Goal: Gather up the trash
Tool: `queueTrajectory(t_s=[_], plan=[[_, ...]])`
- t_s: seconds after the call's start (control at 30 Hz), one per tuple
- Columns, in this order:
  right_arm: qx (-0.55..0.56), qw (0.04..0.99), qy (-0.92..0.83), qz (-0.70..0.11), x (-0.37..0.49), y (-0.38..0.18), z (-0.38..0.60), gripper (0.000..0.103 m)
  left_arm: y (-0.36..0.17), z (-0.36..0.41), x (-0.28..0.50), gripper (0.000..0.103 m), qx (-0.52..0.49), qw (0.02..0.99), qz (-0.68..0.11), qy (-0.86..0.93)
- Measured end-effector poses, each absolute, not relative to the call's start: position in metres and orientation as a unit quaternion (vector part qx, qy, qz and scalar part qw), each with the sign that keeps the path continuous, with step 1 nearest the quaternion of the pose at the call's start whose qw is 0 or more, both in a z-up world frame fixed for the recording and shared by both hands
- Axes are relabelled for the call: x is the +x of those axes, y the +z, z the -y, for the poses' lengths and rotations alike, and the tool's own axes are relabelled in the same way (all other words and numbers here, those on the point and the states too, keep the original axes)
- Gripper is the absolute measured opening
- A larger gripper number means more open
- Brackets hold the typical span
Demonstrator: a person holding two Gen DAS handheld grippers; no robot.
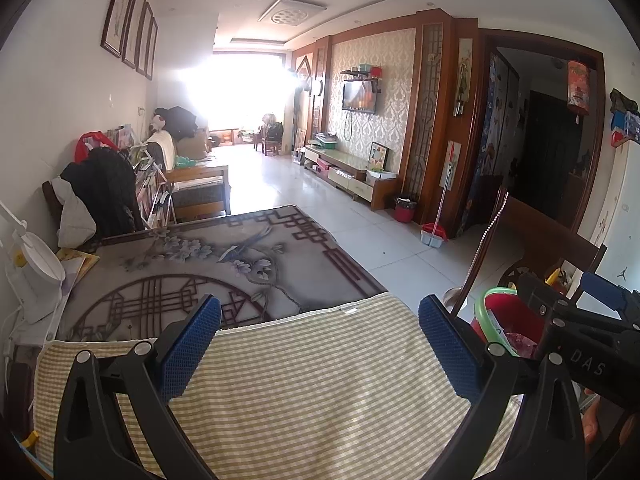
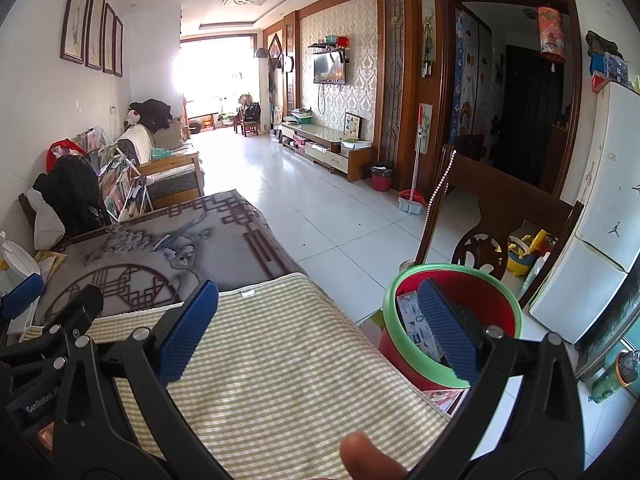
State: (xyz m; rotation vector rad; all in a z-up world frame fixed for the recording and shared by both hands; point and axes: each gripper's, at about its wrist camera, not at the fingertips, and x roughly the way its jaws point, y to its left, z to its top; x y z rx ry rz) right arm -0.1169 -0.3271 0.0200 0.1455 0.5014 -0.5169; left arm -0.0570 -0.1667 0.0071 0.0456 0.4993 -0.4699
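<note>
The left gripper (image 1: 320, 344) is hovering over a yellow-and-white striped cloth (image 1: 304, 380), its blue-padded fingers (image 1: 190, 342) standing wide apart with nothing between them. The right gripper (image 2: 320, 328) is hanging just beside it, also spread wide and gripping nothing; its left finger is sitting above the same striped cloth (image 2: 272, 360), while its right finger is reaching over the mouth of the trash bin (image 2: 500, 304).

That red bin with a green rim is standing just off the cloth's right edge, beside the table. A printed carton (image 2: 420, 328) is lying inside it against the near wall; in the left wrist view something pinkish is showing in the bin (image 1: 508, 312), too blurred to name.

Beyond the cloth, a grey table cover (image 1: 224, 256) with flowers and lattice patterns is stretching away. A wooden chair (image 2: 480, 216) is standing behind the bin, with a white fridge (image 2: 600, 208) further right.

Farther off, white floor tiles (image 2: 320, 208) are running toward a bright window, a sofa (image 2: 168, 160) is sitting along the left wall, and a television (image 2: 329, 67) is hanging on the patterned wall at the right.
</note>
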Motion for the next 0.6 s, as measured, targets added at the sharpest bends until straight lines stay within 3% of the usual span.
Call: queueTrajectory(t_s=[0.4, 0.6], plan=[[0.078, 0.929, -0.242, -0.269, -0.095, 0.000, 0.331, 0.098, -0.010, 0.157, -0.036, 0.095, 0.012, 0.935, -0.278, -0.221], [0.105, 0.919, -0.194, -0.327, -0.042, -0.060, 0.330, 0.098, -0.053, 0.126, 0.003, 0.095, 0.053, 0.934, -0.326, -0.132]])
